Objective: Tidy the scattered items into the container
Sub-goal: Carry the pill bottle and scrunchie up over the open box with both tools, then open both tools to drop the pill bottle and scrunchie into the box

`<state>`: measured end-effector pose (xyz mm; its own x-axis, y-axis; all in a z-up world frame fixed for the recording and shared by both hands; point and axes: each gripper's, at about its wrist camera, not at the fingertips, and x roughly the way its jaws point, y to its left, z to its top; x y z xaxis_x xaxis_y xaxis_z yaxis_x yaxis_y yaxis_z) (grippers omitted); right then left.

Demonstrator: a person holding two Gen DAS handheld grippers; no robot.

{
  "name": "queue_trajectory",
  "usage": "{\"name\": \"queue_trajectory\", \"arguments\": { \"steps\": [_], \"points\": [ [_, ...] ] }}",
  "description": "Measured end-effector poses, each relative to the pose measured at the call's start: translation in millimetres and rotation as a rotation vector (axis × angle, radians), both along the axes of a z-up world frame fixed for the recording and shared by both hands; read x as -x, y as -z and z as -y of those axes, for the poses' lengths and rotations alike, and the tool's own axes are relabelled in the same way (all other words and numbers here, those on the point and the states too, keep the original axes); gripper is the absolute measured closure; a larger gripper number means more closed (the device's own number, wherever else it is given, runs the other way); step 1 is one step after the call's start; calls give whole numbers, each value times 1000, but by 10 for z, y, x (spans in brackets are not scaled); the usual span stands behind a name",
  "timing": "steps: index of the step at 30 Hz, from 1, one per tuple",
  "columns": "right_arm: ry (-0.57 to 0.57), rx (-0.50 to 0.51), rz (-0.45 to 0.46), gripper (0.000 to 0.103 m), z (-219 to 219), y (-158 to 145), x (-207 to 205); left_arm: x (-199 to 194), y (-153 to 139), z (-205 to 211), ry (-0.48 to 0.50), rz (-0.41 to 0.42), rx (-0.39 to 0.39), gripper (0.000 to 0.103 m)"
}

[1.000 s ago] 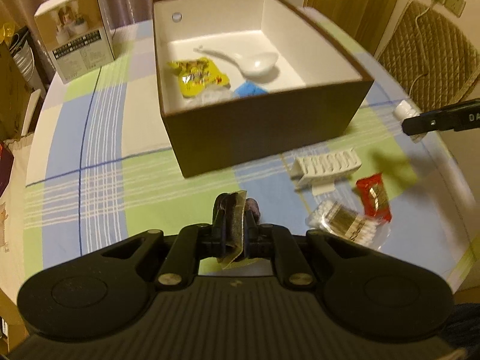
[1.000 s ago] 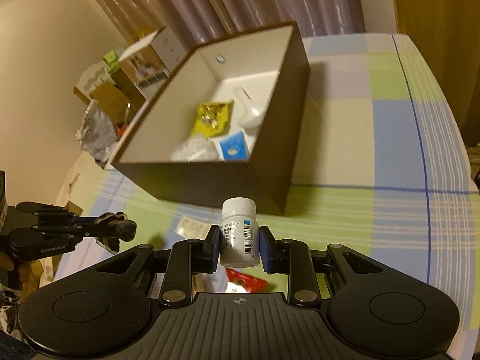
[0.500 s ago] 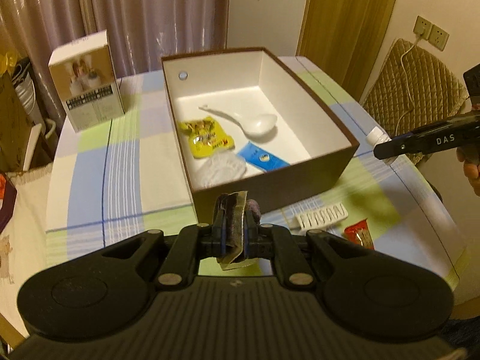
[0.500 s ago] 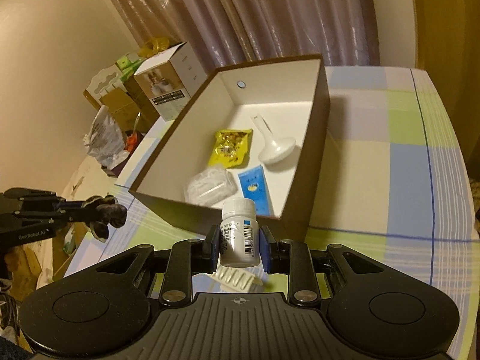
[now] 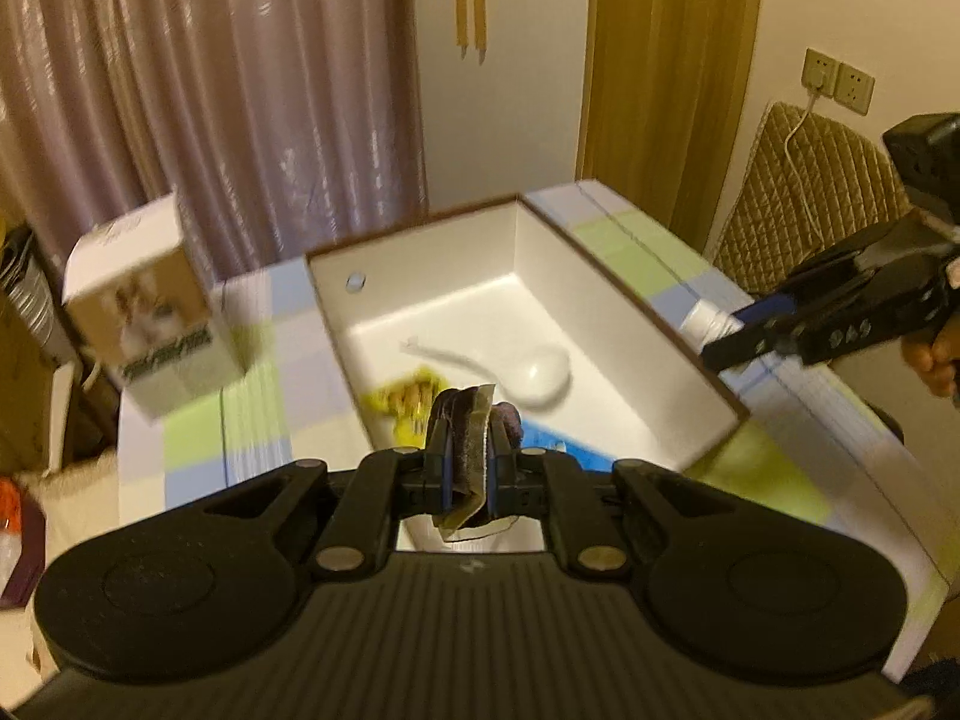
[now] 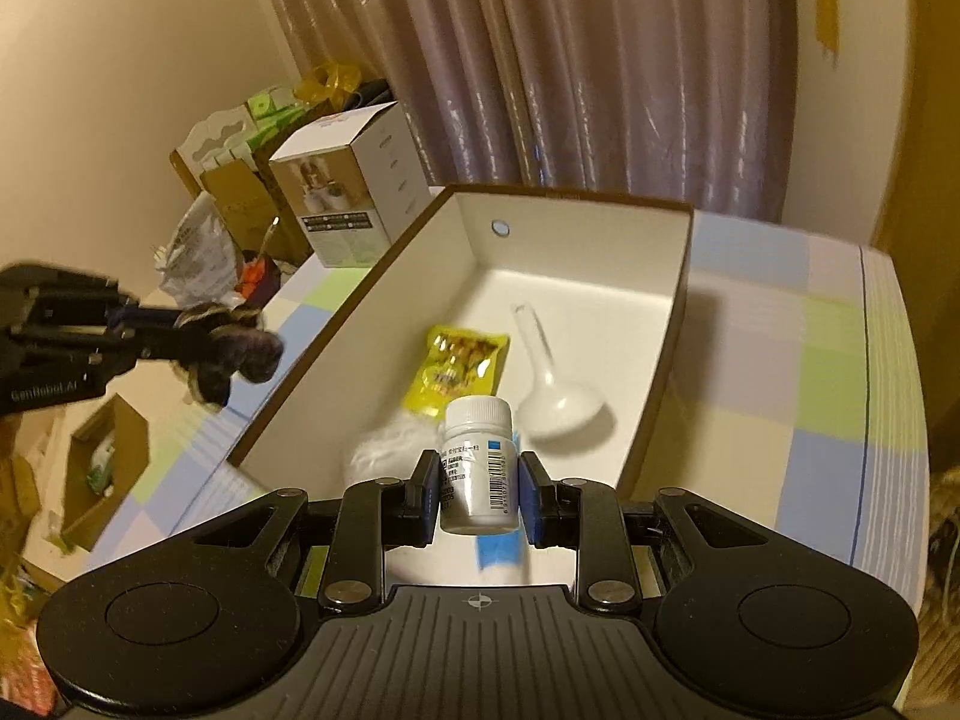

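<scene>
A brown box with a white inside (image 5: pixel 600 276) (image 6: pixel 576 240) stands on the checked tablecloth. In it lie a white spoon (image 5: pixel 534 369) (image 6: pixel 555 396), a yellow snack packet (image 5: pixel 408 399) (image 6: pixel 459 363), a blue packet (image 6: pixel 498 552) and a clear bag (image 6: pixel 384 450). My left gripper (image 5: pixel 468 468) is shut on a dark purple snack packet (image 5: pixel 468 438) above the box's near edge; it also shows in the right wrist view (image 6: pixel 234 348). My right gripper (image 6: pixel 477 492) is shut on a white pill bottle (image 6: pixel 478 468) above the box's near end; the bottle shows at the box's right side in the left wrist view (image 5: pixel 711 321).
A white product carton (image 5: pixel 150 330) (image 6: pixel 354 204) stands on the table left of the box. Curtains (image 5: pixel 240 90) hang behind the table. Cardboard boxes and bags (image 6: pixel 222 192) pile beyond the table's left edge. A quilted chair back (image 5: pixel 810 180) stands at the right.
Both grippers have risen and moved forward over the box with their items. The items left on the cloth in front of the box have dropped out of view.
</scene>
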<state>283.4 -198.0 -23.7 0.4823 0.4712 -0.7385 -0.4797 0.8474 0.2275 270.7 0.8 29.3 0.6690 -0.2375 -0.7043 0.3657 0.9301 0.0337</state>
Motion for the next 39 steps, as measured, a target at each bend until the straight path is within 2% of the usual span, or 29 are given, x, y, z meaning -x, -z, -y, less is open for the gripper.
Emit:
{"name": "queue_trajectory", "arguments": {
  "steps": [7,14,22,29,35,39],
  "points": [
    [-20,65,13,73,-145,107,-617,-722,92,181,37,-37,-9,96],
    [-77,181,14,73,-346,319,-1162,-1422,336,365,83,-89,-105,96],
    [-127,276,25,73,-455,601,-1629,-2121,777,415,72,-148,-189,95],
    [-175,368,49,73,-546,856,-1897,-2446,1099,369,52,-184,-221,95],
    [-183,390,67,73,-611,966,-2064,-2621,1196,331,28,-184,-205,95],
    [-186,415,85,73,-651,1023,-2115,-2711,1272,305,12,-185,-227,95]
  ]
}}
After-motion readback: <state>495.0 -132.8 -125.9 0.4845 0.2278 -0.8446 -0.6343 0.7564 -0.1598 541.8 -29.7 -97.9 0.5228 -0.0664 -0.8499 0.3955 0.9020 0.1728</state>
